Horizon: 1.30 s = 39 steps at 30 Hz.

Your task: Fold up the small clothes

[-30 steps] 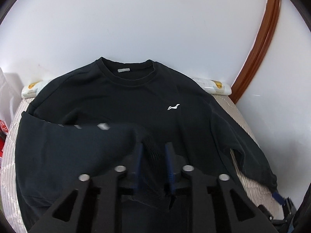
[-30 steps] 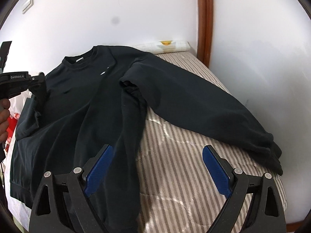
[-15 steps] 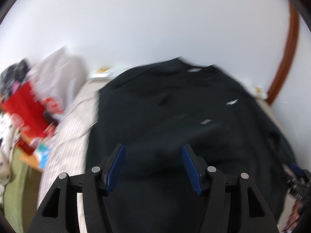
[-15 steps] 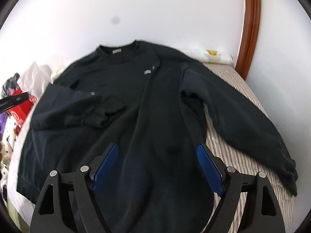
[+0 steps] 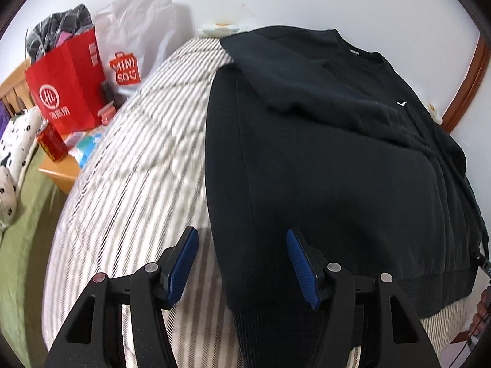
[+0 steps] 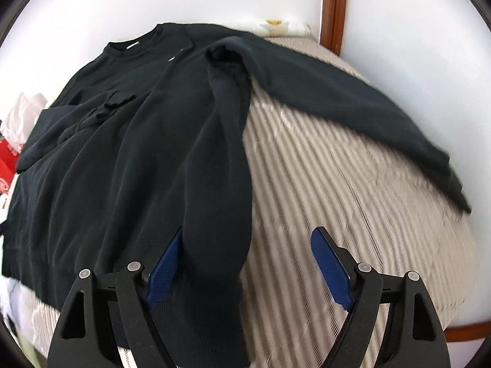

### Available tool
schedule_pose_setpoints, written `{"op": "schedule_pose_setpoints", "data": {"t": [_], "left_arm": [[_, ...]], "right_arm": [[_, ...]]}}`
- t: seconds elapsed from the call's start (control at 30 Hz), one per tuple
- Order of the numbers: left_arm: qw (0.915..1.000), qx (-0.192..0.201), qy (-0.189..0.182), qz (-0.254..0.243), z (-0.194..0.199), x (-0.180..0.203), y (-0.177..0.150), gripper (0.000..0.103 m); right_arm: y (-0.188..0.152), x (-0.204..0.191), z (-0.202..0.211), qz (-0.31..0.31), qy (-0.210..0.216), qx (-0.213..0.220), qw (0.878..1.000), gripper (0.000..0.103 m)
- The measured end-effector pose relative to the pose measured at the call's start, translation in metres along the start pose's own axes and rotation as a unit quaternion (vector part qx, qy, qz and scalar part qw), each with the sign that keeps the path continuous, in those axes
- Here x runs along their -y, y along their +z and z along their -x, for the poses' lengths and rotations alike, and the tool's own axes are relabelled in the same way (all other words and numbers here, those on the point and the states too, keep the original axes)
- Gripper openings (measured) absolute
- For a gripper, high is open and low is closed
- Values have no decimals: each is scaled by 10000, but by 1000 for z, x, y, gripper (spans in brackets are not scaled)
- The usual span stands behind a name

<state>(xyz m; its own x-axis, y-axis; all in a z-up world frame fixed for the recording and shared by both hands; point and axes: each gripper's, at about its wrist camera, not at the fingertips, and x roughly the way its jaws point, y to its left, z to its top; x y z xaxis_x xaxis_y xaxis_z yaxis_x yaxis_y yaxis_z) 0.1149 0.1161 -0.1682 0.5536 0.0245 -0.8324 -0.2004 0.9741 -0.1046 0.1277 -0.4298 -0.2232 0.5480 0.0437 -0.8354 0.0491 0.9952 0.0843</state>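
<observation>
While the black sweatshirt (image 5: pixel 322 153) lies spread face up on the striped mattress (image 5: pixel 129 168), I hold my left gripper (image 5: pixel 241 263) spread wide over its lower left corner, one blue pad above bare mattress and the other above the fabric, gripping nothing. Left of the sweatshirt, off the mattress edge, stand a red paper bag (image 5: pixel 66 89) and a white Miniso bag (image 5: pixel 135 33). One sleeve (image 5: pixel 310 92) lies folded across the sweatshirt's chest. My right gripper (image 6: pixel 247 260) is also wide apart and empty, straddling the sweatshirt's right hem edge. The other sleeve (image 6: pixel 353 107) stretches out to the right over the mattress.
</observation>
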Motion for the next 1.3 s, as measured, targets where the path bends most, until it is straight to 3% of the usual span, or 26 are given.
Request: {"op": "schedule_pose_setpoints", "data": {"t": [0.07,0.1,0.13,0.2,0.27,0.3,0.4,0.57,0.87,1.03,1.07,1.1,1.17,1.2,1.3], "left_arm": [[9998,161,89,-116,2,3,-8,55],[9996,187,98,-180,4,4,-12,49],[9993,257,150,-246,5,6,-15,45],[9988,323,177,-320,7,8,-18,25],[9988,361,85,-332,10,8,-19,11],[9988,382,43,-317,13,6,-19,10],[9988,416,-141,-215,22,-2,-24,8],[9987,288,-415,-32,34,-18,-37,8],[9989,212,-418,-46,52,-23,-62,9],[9991,199,-309,-191,55,-18,-52,17],[9991,242,-275,-202,56,-18,-48,20],[9991,286,-245,-203,56,-19,-44,26],[9992,352,-141,-158,56,-20,-33,40],[9990,407,-101,-130,56,-21,-27,45],[9989,460,-38,-72,51,-21,-8,45]], "right_arm": [[-7,-4,1,94,-7,79,9999,74],[-9,-7,2,139,12,115,9998,70],[-9,-10,3,171,65,140,9997,63],[-9,-16,4,282,269,184,9991,36],[-7,-23,5,388,254,248,9986,25],[-7,-25,6,427,205,275,9985,16],[-6,-22,13,315,348,264,9985,12],[-14,-18,22,372,426,129,9983,10],[-28,-25,33,729,407,-21,9965,12],[-8,-26,37,709,245,-43,9972,25],[4,-30,43,779,113,148,9968,34],[11,-32,45,816,69,258,9963,49],[34,-45,52,914,140,592,9940,62],[44,-53,52,955,221,682,9928,63],[79,-84,38,1093,480,748,9900,63]]}}
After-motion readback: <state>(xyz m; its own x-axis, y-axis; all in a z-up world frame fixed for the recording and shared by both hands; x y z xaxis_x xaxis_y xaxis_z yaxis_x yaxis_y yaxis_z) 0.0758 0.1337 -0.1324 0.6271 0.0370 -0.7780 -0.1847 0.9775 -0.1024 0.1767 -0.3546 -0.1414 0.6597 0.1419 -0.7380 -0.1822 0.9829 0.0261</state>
